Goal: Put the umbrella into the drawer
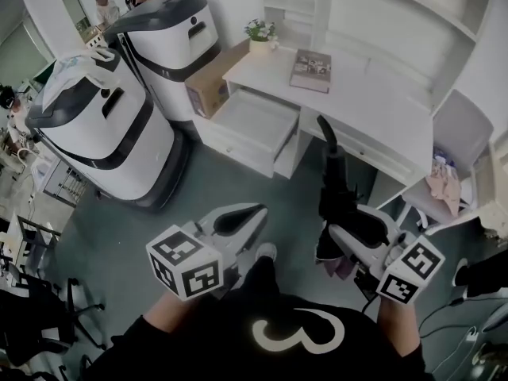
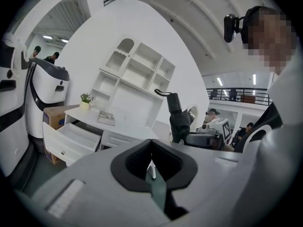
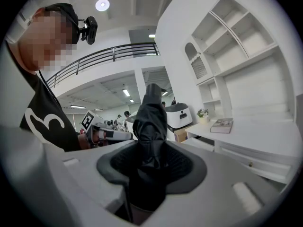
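Observation:
A black folded umbrella (image 1: 333, 177) stands upright in my right gripper (image 1: 353, 230), whose jaws are shut on its lower part; its curved handle points toward the desk. In the right gripper view the umbrella (image 3: 150, 122) fills the gap between the pads of my right gripper (image 3: 151, 151). The white desk (image 1: 373, 105) has one drawer (image 1: 254, 121) pulled out, and it looks empty. My left gripper (image 1: 252, 213) hovers over the floor short of the drawer, shut with nothing in it. The left gripper view shows the drawer (image 2: 71, 138) at left, the umbrella (image 2: 177, 119) to the right and my left gripper (image 2: 151, 163).
Two large white-and-grey machines (image 1: 103, 125) (image 1: 171, 38) stand left of the desk, with a cardboard box (image 1: 210, 82) beside the drawer. A book (image 1: 311, 70) and a potted plant (image 1: 260, 32) sit on the desktop. A chair with pink cloth (image 1: 443, 182) is at right.

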Tool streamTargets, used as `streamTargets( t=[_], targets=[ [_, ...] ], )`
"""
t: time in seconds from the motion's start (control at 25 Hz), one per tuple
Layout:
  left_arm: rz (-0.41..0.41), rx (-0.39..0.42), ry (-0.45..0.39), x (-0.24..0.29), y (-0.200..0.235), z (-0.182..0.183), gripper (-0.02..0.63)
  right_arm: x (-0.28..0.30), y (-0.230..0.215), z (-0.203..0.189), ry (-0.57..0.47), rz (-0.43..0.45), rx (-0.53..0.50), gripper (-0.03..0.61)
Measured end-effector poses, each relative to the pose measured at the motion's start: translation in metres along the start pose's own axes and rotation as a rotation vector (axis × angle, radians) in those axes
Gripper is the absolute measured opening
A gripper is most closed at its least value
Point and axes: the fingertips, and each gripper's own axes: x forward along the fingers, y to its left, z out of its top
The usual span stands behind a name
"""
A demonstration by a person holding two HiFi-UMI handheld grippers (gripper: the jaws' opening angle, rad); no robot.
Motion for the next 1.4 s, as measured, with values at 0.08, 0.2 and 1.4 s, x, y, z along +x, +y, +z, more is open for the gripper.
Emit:
streamTargets(
  t=[0.08,0.2,1.4],
  targets=[
    [-0.004,-0.013,0.013,0.021,0.033,0.012,0.009,0.030,-0.027,0.005,0.019,-0.003,0.022,0.173],
    [0.000,-0.027,0.030,0.048,0.088,0.032,0.009,0.081,-0.065,0.017,0.051,-0.009,0.034,0.173],
    [0.126,-0.193,-0.001,0.114,0.327,0.103,0.009,0.356,-0.203,0.058,0.253,0.115,-0.034,0.173]
  ],
)
